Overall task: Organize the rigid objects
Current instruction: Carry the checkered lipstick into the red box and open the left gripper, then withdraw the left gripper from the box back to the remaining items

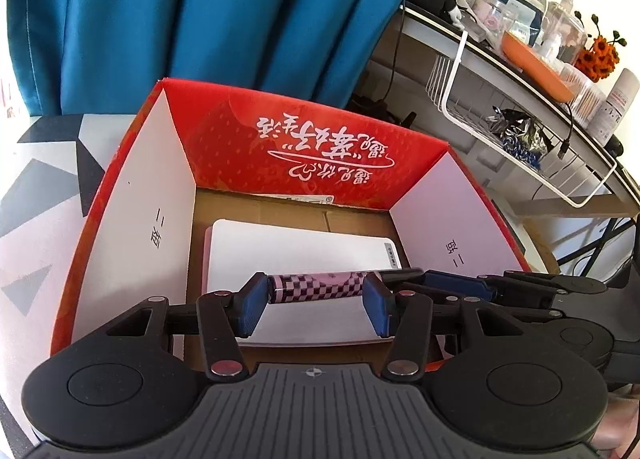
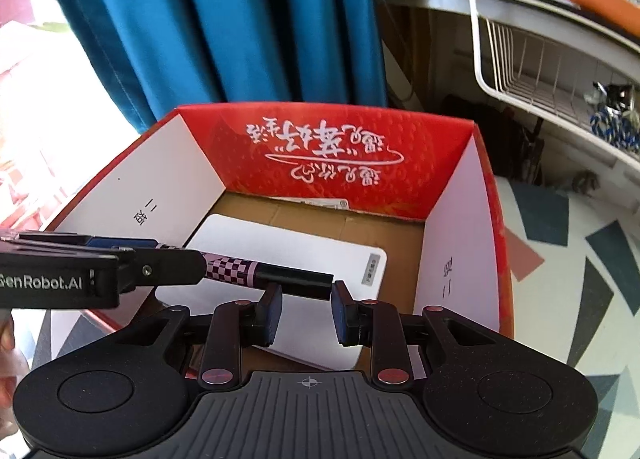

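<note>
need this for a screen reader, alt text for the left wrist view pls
The left gripper holds a pink-and-black checkered tube crosswise between its blue pads, above a white flat box lying in an open red carton. The right gripper reaches in from the right to the tube's end. A teal curtain hangs behind.

Your left claw (image 1: 316, 309) points steeply down, its blue pads (image 1: 252, 309) closed lengthwise on the pen (image 1: 316, 287). Your right claw (image 2: 306, 309) comes in from the right, tilted down, clamped across the pen's black end.
</note>
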A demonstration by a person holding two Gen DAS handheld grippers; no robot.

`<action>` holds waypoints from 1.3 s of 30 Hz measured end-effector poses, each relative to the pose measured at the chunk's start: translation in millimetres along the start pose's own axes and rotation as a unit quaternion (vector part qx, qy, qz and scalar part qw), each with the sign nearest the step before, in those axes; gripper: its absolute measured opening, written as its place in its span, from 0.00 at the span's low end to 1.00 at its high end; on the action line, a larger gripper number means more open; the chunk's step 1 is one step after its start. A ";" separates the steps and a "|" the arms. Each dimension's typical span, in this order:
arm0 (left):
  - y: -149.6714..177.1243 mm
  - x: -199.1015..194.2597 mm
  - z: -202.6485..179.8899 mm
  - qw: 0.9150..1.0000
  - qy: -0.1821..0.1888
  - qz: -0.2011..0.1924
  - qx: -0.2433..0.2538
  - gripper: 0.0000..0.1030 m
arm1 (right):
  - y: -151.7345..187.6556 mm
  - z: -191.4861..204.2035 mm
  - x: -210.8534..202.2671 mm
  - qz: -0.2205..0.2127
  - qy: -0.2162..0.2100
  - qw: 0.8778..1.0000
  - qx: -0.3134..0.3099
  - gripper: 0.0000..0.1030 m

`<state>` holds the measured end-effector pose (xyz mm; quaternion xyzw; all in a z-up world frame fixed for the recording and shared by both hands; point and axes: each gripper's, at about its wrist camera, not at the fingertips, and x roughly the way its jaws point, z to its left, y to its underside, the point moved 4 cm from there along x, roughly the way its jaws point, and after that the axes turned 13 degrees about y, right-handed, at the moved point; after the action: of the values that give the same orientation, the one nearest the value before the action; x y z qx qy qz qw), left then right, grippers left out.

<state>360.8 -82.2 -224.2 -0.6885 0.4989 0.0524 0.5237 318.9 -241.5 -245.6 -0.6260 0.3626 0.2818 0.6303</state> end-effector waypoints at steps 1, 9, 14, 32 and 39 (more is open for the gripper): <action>1.1 -0.2 -0.7 1.000 0.001 -0.002 0.004 0.62 | 1.2 -0.4 -0.8 -0.002 -0.003 1.000 0.006 0.27; 2.6 -12.6 -12.5 0.999 0.006 -0.018 0.046 0.90 | 8.8 -3.7 -15.6 -0.048 0.026 0.998 0.012 0.50; 3.8 -29.8 -21.7 0.996 -0.011 -0.035 0.081 1.00 | 13.9 4.2 -39.1 -0.109 0.052 0.993 0.005 0.99; 56.9 -106.6 -33.5 0.984 -0.065 -0.110 0.127 1.00 | 74.3 5.5 -101.0 -0.187 0.034 0.981 0.047 1.00; 85.9 -119.1 -31.1 0.981 -0.090 -0.135 0.103 1.00 | 113.6 4.9 -107.0 -0.193 0.034 0.979 0.060 1.00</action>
<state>223.9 -27.1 -196.9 -0.6847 0.3545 -0.0084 0.6367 165.7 -219.5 -225.6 -0.6544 0.2725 0.1109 0.6965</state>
